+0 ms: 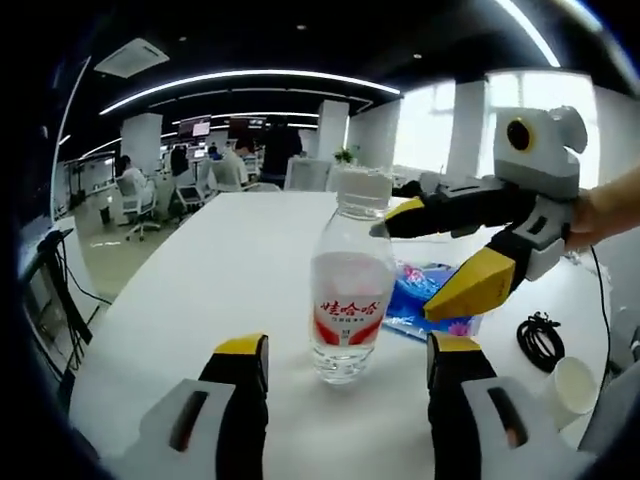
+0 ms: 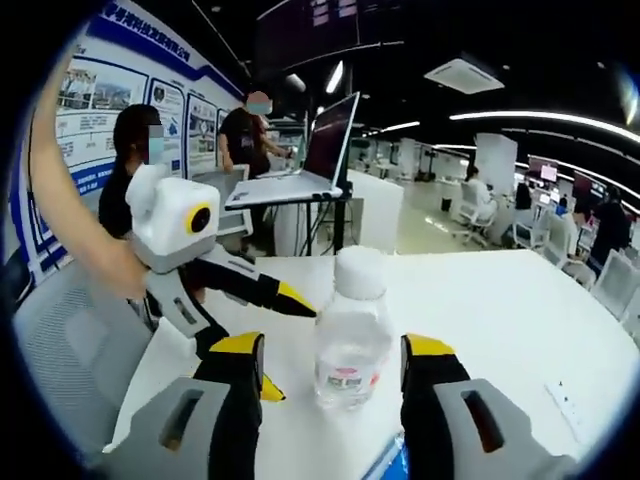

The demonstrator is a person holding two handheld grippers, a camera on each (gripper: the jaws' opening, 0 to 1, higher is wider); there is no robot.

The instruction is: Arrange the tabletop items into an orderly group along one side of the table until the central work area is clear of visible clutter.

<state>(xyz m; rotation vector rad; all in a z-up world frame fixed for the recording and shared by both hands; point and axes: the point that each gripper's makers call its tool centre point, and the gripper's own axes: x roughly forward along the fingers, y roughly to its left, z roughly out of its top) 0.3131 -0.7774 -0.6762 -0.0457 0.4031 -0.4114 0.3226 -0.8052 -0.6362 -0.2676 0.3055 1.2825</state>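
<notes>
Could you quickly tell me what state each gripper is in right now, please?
Left gripper: open, jaws either side of the water bottle, not gripping.
Right gripper: open, same.

I see an open silver laptop (image 2: 305, 160) on a black stand at twelve o'clock, white wall posters with blue headers (image 2: 150, 95) at ten, and seated office workers (image 1: 225, 165) beyond the white table.
</notes>
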